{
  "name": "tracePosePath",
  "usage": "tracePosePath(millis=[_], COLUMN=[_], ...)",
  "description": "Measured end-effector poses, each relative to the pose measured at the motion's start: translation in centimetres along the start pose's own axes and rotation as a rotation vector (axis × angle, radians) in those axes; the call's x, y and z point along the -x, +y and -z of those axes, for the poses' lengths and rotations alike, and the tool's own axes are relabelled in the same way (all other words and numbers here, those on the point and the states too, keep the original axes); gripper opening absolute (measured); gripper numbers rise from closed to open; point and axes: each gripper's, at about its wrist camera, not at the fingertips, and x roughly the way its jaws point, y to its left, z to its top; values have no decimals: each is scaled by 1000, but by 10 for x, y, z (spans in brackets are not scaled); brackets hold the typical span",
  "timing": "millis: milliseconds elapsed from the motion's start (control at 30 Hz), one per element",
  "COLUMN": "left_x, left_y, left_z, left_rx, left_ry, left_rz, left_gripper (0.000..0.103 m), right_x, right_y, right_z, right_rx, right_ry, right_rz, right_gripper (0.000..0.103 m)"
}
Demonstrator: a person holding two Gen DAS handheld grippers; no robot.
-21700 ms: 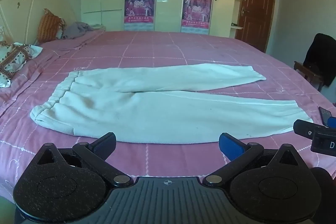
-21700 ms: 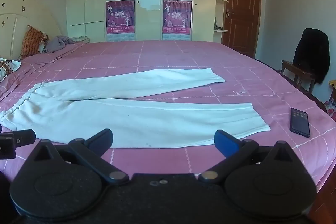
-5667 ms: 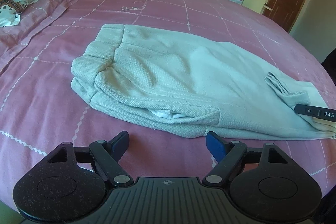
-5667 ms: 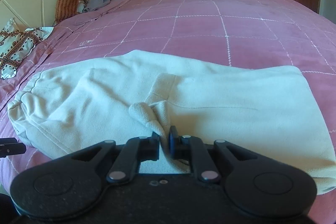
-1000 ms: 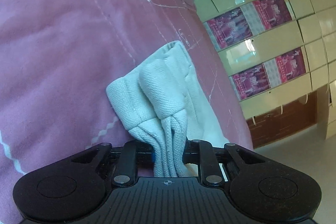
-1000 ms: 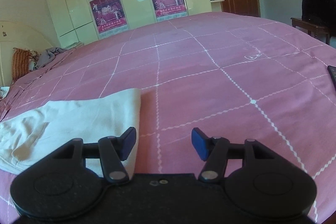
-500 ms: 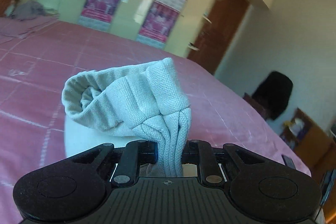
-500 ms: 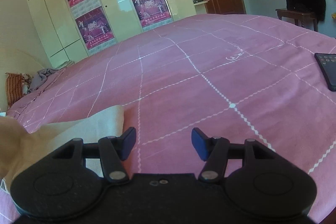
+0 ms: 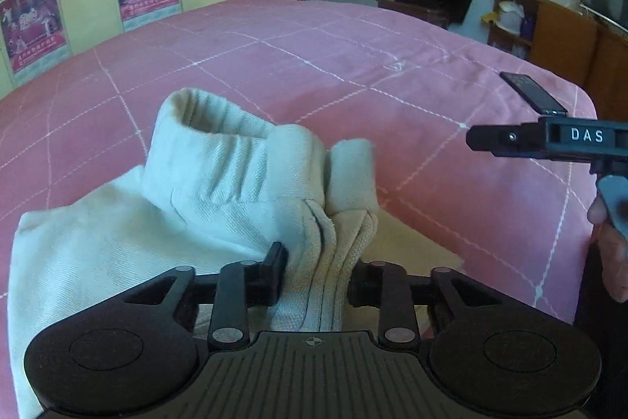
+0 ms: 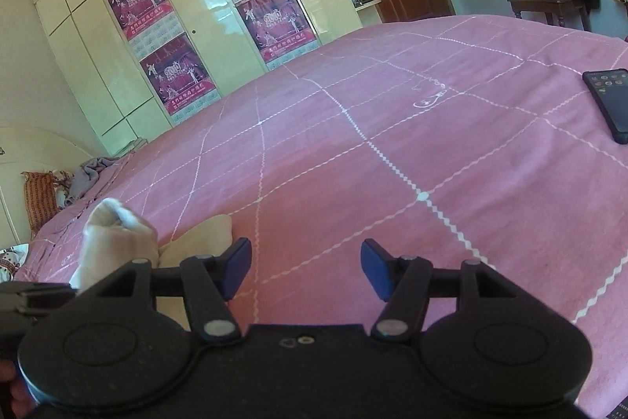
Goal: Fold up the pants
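My left gripper was clamped tight on a thick bunch of the cream pants, waistband end raised and curling upward toward twelve o'clock, the rest of the cloth trailing down to eight o'clock on the pink bedspread. My right gripper held nothing, its blue-tipped fingers spread wide above bare bedspread, with the pants off at nine o'clock in its view. A dark phone lay on the bedspread toward two o'clock.
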Motion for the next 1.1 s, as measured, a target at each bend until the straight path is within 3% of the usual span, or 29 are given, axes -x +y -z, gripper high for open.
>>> tracePosePath(millis=[67,233,400,500,633,733,933,1100], left_x=[0,18,84,135,178,187,144,132], left_y=[-8,15,42,71,100,101,90,99], left_z=[4,21,47,90,155,182,169,169], left_rx=[-5,164,295,393,489,496,436,438], left_ry=[-3,-107,-254,-317,-292,-256,-190,-185], left_rz=[42,92,-31,-163,-273,-282,-259,-292], left_gripper=[66,69,69,69,69,69,69,69], right_x=[-1,5,10,16,22,17,3,-8], right_y=[-2,-9,1,8,25,39,78,85], right_z=[-1,-1,2,3,11,15,23,27], right_rx=[-8,-50,-5,17,12,21,36,-25], right_ry=[-1,-21,-30,-19,28,62,123,173], right_rz=[-6,-22,-22,-24,-73,-96,-120,-132], right_gripper=[63,63,64,64,64,64,68,71])
